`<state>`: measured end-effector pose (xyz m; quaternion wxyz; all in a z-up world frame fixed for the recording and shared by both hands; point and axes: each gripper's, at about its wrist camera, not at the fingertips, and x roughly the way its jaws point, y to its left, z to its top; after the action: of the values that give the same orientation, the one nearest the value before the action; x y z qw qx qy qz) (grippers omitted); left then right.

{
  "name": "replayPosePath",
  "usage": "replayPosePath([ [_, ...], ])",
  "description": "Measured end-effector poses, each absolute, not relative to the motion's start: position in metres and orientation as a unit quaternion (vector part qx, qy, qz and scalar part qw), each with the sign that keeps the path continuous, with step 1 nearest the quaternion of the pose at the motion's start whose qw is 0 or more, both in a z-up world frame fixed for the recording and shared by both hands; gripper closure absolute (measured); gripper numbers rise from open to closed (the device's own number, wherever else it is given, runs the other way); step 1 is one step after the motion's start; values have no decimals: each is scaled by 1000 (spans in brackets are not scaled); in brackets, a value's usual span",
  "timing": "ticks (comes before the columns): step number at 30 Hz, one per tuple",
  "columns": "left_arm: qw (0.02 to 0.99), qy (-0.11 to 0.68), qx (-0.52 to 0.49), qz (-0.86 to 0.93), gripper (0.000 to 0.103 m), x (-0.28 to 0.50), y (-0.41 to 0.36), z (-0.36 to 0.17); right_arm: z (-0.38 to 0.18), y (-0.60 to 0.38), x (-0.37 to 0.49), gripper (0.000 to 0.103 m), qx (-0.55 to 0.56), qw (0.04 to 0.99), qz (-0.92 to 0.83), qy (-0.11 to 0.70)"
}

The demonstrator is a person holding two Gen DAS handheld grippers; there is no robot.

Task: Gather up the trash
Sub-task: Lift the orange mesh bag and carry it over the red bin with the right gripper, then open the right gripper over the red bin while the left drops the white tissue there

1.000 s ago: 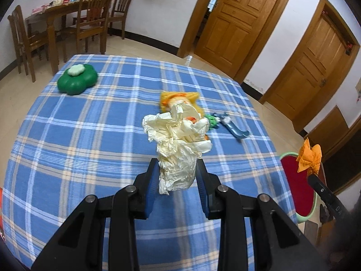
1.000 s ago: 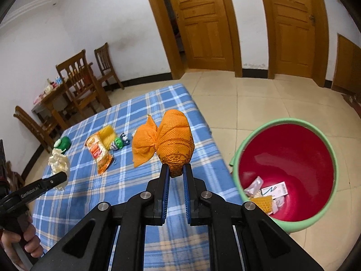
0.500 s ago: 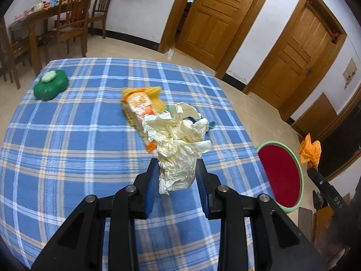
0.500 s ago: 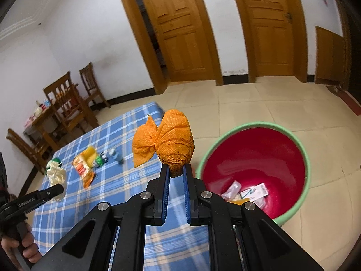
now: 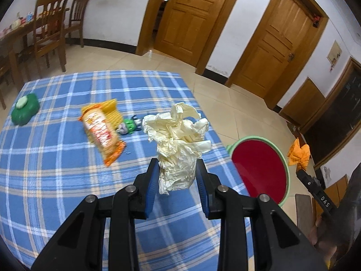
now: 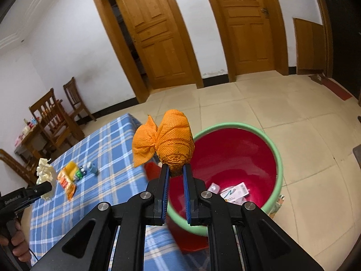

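Observation:
My left gripper (image 5: 177,174) is shut on a crumpled cream paper wad (image 5: 178,144) and holds it above the blue plaid table (image 5: 56,180), near its right edge. My right gripper (image 6: 175,171) is shut on an orange mesh bundle (image 6: 167,140) and holds it over the near rim of the red bin with a green rim (image 6: 237,155). The bin (image 5: 261,169) stands on the floor right of the table and holds a few paper scraps (image 6: 234,192). The bundle also shows at the far right of the left wrist view (image 5: 299,153).
An orange snack packet (image 5: 101,133), a yellow item (image 5: 110,110), a small green toy (image 5: 129,126) and a green clover-shaped box (image 5: 24,110) lie on the table. Wooden chairs (image 5: 52,27) and a table stand at the back left. Wooden doors (image 6: 246,31) line the far wall.
Both grippers have swung right toward the bin with their loads. The orange bundle went from over the table to over the bin's rim. The paper wad is nearer the table's right edge.

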<state>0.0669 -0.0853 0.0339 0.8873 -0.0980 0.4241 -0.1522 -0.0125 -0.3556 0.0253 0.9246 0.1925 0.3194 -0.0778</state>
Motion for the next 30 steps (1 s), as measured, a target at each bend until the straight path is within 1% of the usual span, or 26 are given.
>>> replayPosePath([
  [14, 877, 434, -61, -198, 70, 81, -144, 30, 2, -401, -22, 91, 218, 911, -120, 330],
  [24, 865, 444, -30, -233, 70, 89, -188, 18, -23, -426, -23, 91, 232, 895, -145, 353],
  [26, 862, 447, -24, -238, 70, 90, -196, 16, -28, -430, -23, 88, 238, 892, -143, 358],
  [30, 857, 450, -12, -251, 70, 92, -214, 12, -33, -438, -24, 87, 249, 886, -145, 362],
])
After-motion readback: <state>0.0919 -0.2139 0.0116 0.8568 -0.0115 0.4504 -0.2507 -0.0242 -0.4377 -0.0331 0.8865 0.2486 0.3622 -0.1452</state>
